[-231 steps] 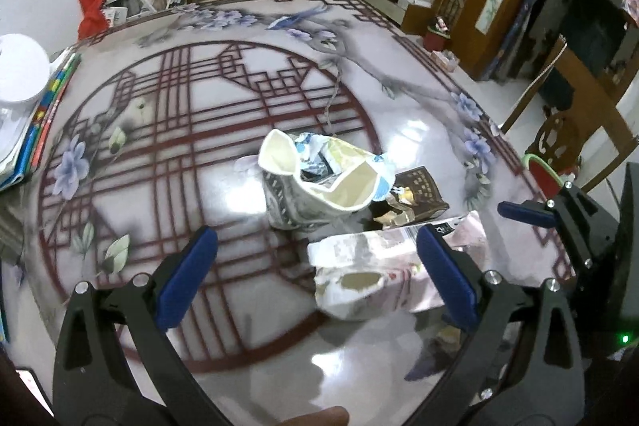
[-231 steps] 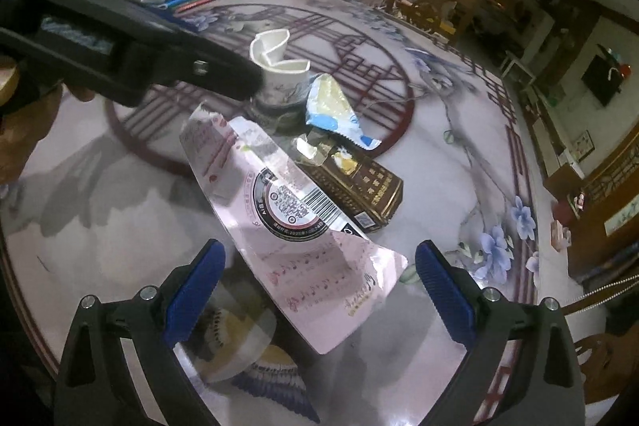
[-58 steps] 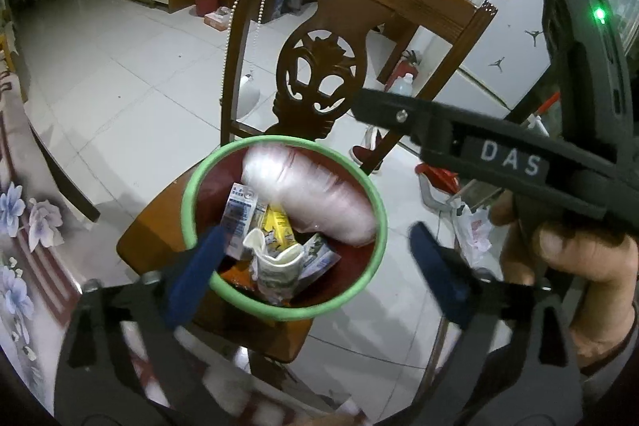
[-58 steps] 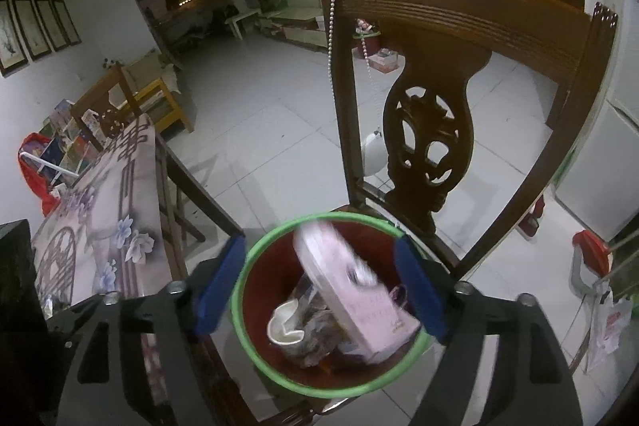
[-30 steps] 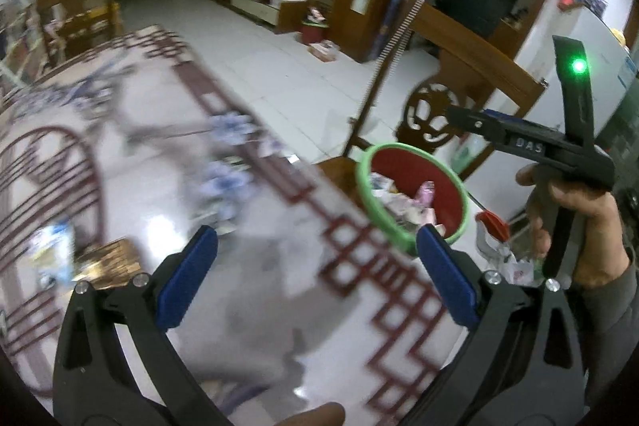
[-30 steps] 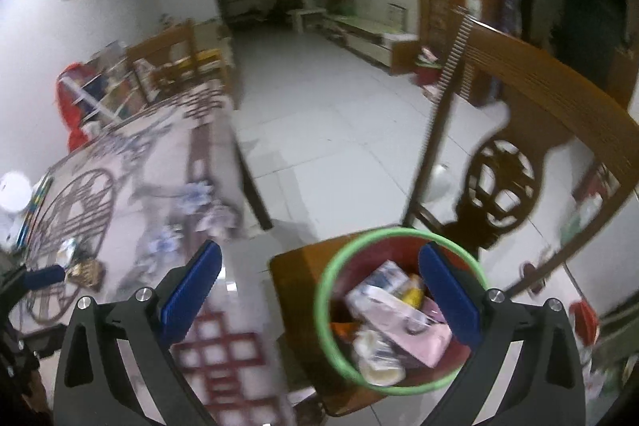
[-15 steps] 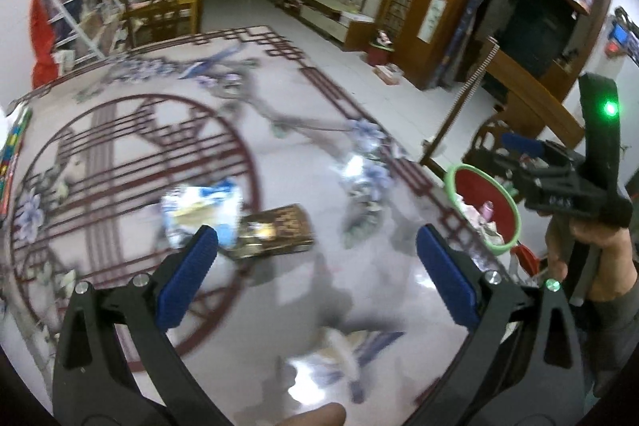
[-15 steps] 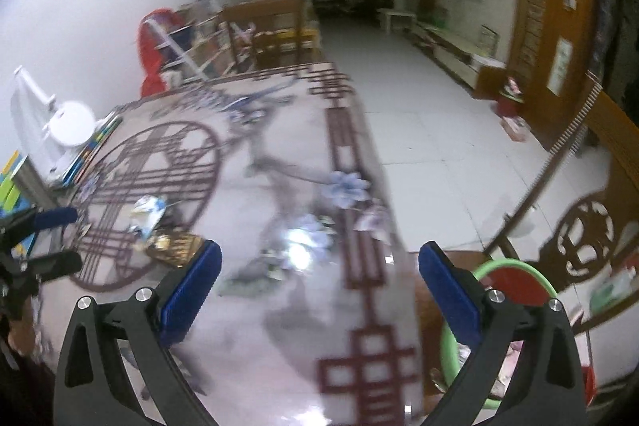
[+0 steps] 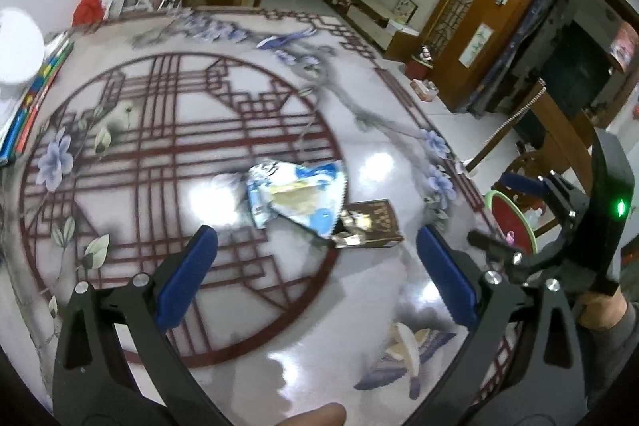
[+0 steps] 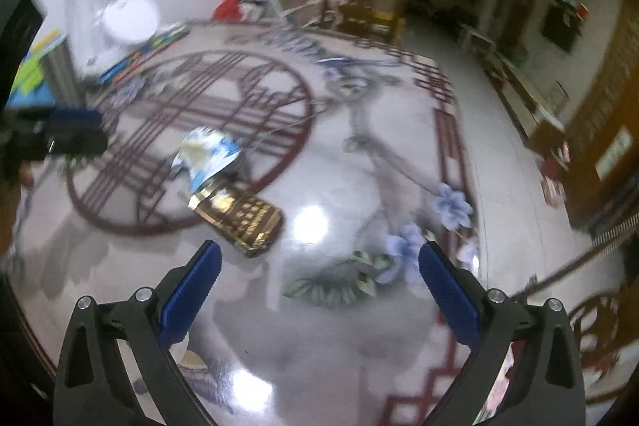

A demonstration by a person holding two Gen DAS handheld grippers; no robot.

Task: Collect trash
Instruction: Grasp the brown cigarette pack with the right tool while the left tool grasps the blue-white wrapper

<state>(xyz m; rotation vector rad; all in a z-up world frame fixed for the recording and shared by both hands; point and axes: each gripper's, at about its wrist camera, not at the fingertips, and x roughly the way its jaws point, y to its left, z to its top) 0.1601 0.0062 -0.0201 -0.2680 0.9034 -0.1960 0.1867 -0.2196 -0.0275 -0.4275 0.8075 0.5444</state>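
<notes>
A blue and white snack wrapper (image 9: 297,196) lies flat on the patterned table, with a brown and gold box (image 9: 369,229) touching its right side. Both show in the right wrist view, the wrapper (image 10: 207,156) and the box (image 10: 237,214). My left gripper (image 9: 319,278) is open and empty, a little short of the wrapper. My right gripper (image 10: 319,290) is open and empty, above the table to the right of the box; it also shows at the right of the left wrist view (image 9: 531,202). The red bin with a green rim (image 9: 513,218) sits beyond the table's right edge.
The table top (image 9: 179,130) has a dark red lattice circle and painted flowers. A white lamp (image 10: 120,14) and coloured books (image 9: 36,98) stand at the far left edge. A wooden chair back (image 9: 559,122) rises beside the bin.
Both grippers dropped the pink bag and other trash in the bin, then swung back over the table. The cup and pink bag are gone from the table; the wrapper and box stay.
</notes>
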